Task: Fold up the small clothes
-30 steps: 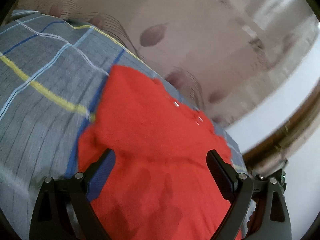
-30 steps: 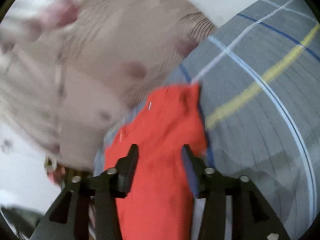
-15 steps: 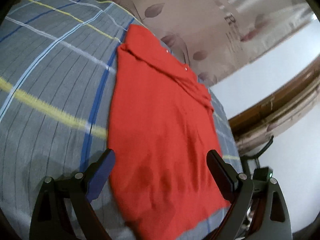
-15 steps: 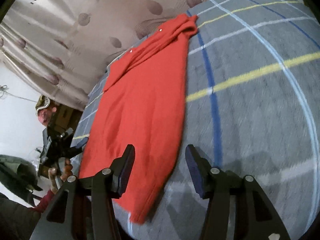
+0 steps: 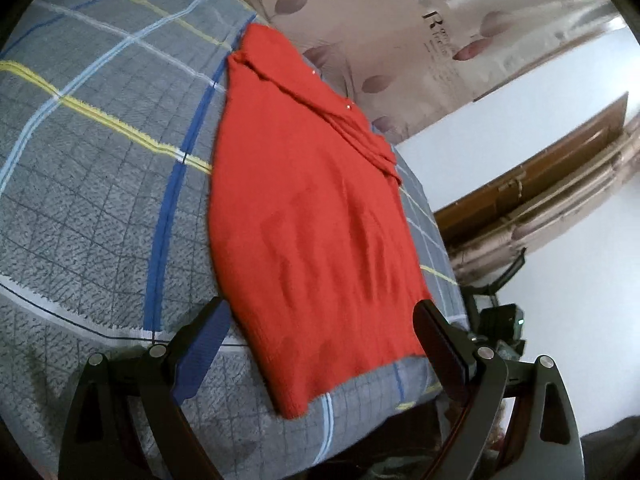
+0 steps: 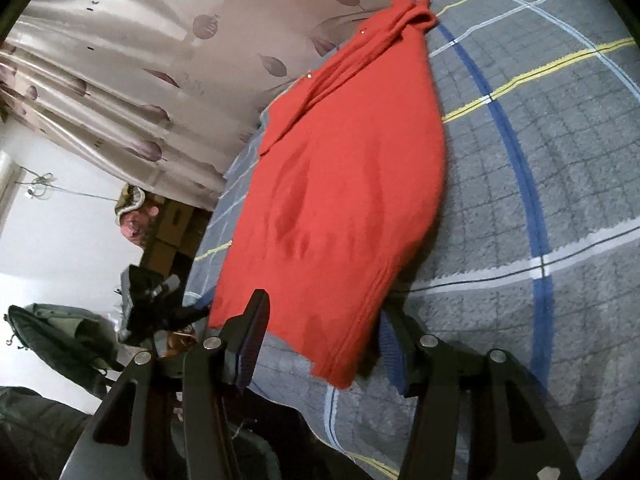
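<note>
A small red knitted sweater (image 5: 312,216) lies flat on a grey plaid blanket (image 5: 100,184), collar at the far end and hem near me. It also shows in the right wrist view (image 6: 344,184). My left gripper (image 5: 320,344) is open and empty, its jaws wide apart just short of the hem. My right gripper (image 6: 320,344) is open, hovering at the near hem corner (image 6: 340,372), which lies in front of one finger. Neither gripper holds the cloth.
The blanket (image 6: 540,184) covers a bed that ends just below the hem. A leaf-patterned curtain (image 5: 400,20) hangs behind. Boxes and a dark bag (image 6: 60,336) stand at the left in the right wrist view. A wooden door frame (image 5: 540,184) is at the right.
Both grippers have pulled back from the sweater toward the bed's near edge. The whole sweater now shows, lying flat. The jaws stayed open.
</note>
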The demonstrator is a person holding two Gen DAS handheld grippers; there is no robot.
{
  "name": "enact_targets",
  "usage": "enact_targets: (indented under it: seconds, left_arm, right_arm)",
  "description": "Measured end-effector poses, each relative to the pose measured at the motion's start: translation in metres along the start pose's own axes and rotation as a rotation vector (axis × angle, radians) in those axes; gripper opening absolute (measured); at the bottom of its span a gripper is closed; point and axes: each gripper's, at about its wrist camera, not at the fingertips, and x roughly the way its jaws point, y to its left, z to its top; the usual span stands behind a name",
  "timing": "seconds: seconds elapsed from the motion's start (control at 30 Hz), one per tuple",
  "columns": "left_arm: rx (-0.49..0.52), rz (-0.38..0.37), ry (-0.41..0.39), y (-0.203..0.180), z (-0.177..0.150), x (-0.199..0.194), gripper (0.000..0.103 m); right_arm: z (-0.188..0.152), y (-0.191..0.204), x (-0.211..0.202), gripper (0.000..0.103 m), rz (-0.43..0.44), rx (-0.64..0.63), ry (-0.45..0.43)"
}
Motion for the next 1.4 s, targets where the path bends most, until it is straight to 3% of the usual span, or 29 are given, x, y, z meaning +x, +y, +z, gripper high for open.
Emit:
enact_targets:
  seconds: [0.2, 0.5, 0.67, 0.73, 0.77, 0.83, 1.13, 1.2, 1.23, 1.27, 1.3, 1.4]
  left_arm:
    - [0.014, 0.055, -0.045, -0.008, -0.005, 0.005, 0.093]
    - [0.025, 0.027, 0.005, -0.019, -0.01, 0.018, 0.093]
    - [0.005, 0.034, -0.008, -0.023, -0.01, 0.022, 0.091]
    - [-0.005, 0.039, -0.013, -0.024, -0.01, 0.025, 0.082]
    - [-0.01, 0.039, -0.01, -0.024, -0.01, 0.027, 0.069]
    - [-0.025, 0.057, -0.003, -0.019, -0.01, 0.031, 0.054]
    - [0.076, 0.132, -0.029, -0.028, -0.017, 0.034, 0.046]
    - [0.11, 0.159, -0.033, -0.032, -0.019, 0.035, 0.045]
    - [0.13, 0.175, -0.035, -0.035, -0.02, 0.035, 0.045]
    - [0.145, 0.187, -0.037, -0.037, -0.021, 0.036, 0.045]
    - [0.166, 0.203, -0.038, -0.039, -0.022, 0.036, 0.044]
    - [0.214, 0.243, -0.041, -0.044, -0.025, 0.038, 0.042]
  right_arm:
    - [0.005, 0.001, 0.006, 0.049, 0.035, 0.027, -0.026]
    - [0.004, 0.006, 0.01, 0.049, 0.017, 0.022, -0.056]
    - [0.007, 0.004, 0.012, 0.049, 0.002, 0.027, -0.046]
    - [0.008, 0.005, 0.013, 0.049, -0.006, 0.031, -0.046]
    - [0.007, 0.004, 0.012, 0.049, -0.004, 0.034, -0.049]
    - [0.007, 0.005, 0.012, 0.049, 0.003, 0.035, -0.055]
    - [0.007, 0.01, 0.017, 0.048, -0.058, -0.007, -0.016]
    - [0.006, 0.01, 0.019, 0.041, -0.092, -0.005, -0.011]
    - [0.006, 0.006, 0.019, 0.028, -0.099, 0.006, -0.008]
    - [0.005, 0.0, 0.021, 0.007, -0.107, 0.03, -0.002]
    - [0.003, -0.007, 0.021, 0.003, -0.103, 0.05, -0.001]
    - [0.001, -0.008, 0.019, 0.002, -0.092, 0.029, -0.02]
